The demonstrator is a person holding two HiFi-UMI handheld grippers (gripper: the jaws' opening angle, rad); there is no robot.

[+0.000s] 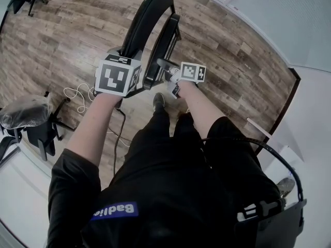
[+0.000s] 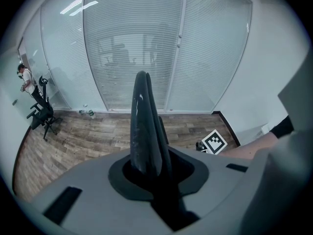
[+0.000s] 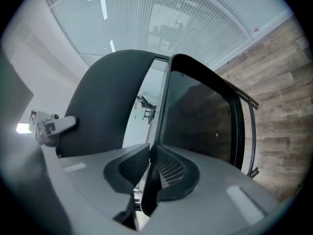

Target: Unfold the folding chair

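A black folding chair (image 1: 151,19) stands on the wood floor in front of me, its curved backrest (image 3: 110,99) and flat seat panel (image 3: 205,116) close together. My left gripper (image 1: 120,76) is shut on the backrest's rim (image 2: 145,121), which rises between its pads. My right gripper (image 1: 179,79) is shut on the thin edge of the seat panel (image 3: 152,180), near the panel's top in the head view. The right gripper's marker cube (image 2: 214,142) shows low at the right of the left gripper view. The left gripper's body (image 3: 49,126) appears beyond the backrest in the right gripper view.
An office chair under a plastic cover (image 1: 26,117) stands at the left, and a white cable (image 1: 77,94) lies on the floor beside it. A glass wall with blinds (image 2: 146,48) is behind the chair. Another person (image 2: 24,78) and an office chair (image 2: 41,114) are far left.
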